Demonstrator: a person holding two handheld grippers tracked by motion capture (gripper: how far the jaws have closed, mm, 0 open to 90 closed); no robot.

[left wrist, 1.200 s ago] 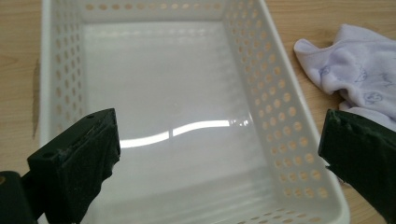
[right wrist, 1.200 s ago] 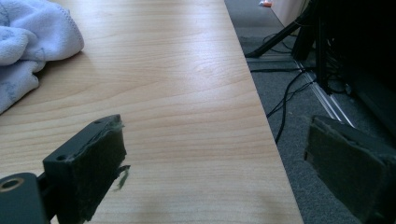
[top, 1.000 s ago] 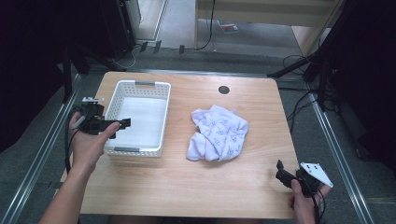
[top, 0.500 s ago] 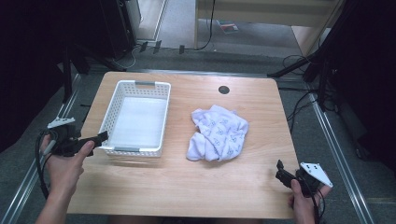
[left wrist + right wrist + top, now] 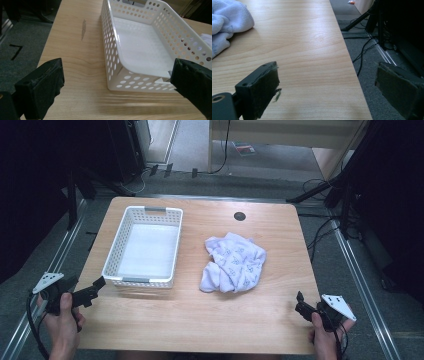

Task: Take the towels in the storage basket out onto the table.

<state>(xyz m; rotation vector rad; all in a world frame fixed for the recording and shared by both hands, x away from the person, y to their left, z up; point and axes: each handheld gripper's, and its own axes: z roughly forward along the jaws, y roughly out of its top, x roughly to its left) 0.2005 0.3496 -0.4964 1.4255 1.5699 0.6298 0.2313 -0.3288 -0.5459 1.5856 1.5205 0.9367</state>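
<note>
Since half a second ago the left gripper [image 5: 95,289] has drawn back further toward the person and now sits off the near left corner of the counter [image 5: 165,320], its black fingers [image 5: 43,87] spread wide with nothing between them and aimed at the basket's near end. The white perforated basket [image 5: 172,245] lies on the left half of the counter where it was, empty; in the left gripper view its near right corner is hidden behind the right-hand finger and its far end is cut off at the top. The crumpled white cloth [image 5: 232,262] has not shifted, lying just right of the basket and apart from it; the right gripper view catches only its edge at the upper left. A small dark round spot [image 5: 239,216] near the far edge is too small to identify, perhaps a cable hole. The right gripper [image 5: 301,306] has stayed over the near right corner, fingers [image 5: 259,86] wide and empty, one over the wood and the other past the counter's edge above the floor.
</note>
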